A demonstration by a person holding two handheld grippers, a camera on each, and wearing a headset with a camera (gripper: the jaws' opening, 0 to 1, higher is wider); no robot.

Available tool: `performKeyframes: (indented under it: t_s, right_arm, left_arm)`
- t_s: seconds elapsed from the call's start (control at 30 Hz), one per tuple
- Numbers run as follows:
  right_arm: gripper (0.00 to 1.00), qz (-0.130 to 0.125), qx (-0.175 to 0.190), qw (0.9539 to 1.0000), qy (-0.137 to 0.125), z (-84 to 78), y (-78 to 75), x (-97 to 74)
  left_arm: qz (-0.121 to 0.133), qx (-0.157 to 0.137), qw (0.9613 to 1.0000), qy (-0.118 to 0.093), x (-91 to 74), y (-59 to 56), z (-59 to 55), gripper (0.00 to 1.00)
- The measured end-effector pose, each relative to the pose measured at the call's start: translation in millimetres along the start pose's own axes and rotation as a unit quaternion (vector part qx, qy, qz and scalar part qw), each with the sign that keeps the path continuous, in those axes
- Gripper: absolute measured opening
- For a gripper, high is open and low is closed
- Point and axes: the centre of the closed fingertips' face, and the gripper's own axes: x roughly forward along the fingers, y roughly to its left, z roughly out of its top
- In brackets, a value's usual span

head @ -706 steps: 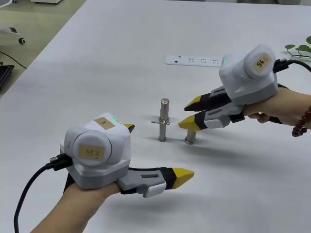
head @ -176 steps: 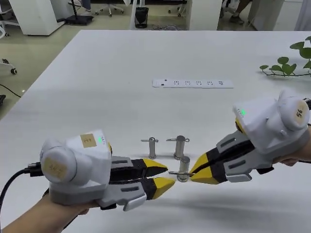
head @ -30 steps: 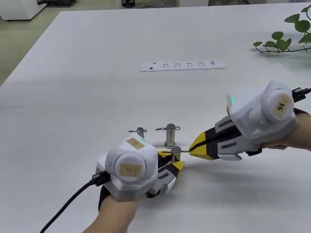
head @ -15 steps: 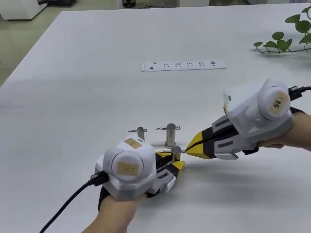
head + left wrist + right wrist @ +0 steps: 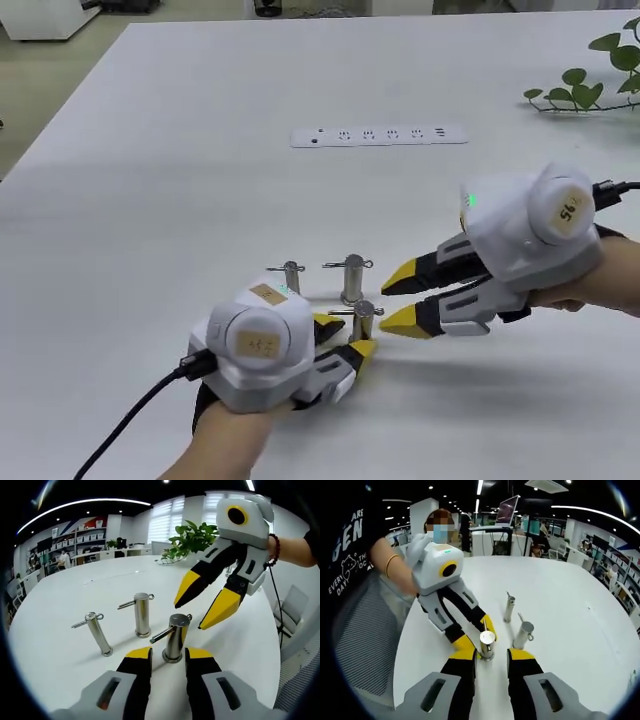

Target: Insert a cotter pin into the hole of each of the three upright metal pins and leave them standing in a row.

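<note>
The near metal pin (image 5: 174, 637) stands upright on the white table (image 5: 200, 150), long axis vert., closest to the person. The near cotter pin (image 5: 160, 635) runs crosswise through the hole by its top, approx horiz. Its loop end is toward the right gripper (image 5: 400, 303) and its straight legs stick out the opp. side.

Behind it stands the middle metal pin (image 5: 352, 280), also upright, w/ the middle cotter pin (image 5: 338, 265) lying the same way. To the left of that in the head view is the far metal pin (image 5: 292, 278), upright, w/ the far cotter pin (image 5: 277, 269) approx parallel to the others. Those two stand side by side. The near one sits in front of the middle one, off their line.

The left gripper (image 5: 168, 656) has its jaws part open, one tip each side of the near pin's base; contact can't be told. The right gripper hangs just right of the near pin's head, jaws spread, nothing between them, tips aimed at the pin.

Further back on the table lie a power strip (image 5: 378, 135) and a plant (image 5: 585, 85).
</note>
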Motion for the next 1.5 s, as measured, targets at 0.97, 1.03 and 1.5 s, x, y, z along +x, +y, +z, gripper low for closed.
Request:
performKeyframes:
  t_s: [0.97, 1.03, 1.5]
  right_arm:
    - [0.14, 0.008, 0.034, 0.9994, 0.009, 6.7, 4.2, 31.2]
    - [0.14, 0.008, 0.032, 0.9994, 0.012, 5.3, 3.8, 32.1]
    - [0.09, 0.014, 0.017, 0.9997, 0.009, 3.9, 3.6, 33.7]
  left_arm:
    - [0.016, -0.005, 0.9998, -0.010, -38.9, 13.9, 7.8, 0.55]
    - [0.018, -0.008, 0.9997, -0.011, -40.7, 16.1, 7.3, 0.56]
    - [0.037, -0.016, 0.9988, -0.029, -56.7, 27.4, 13.4, 0.70]
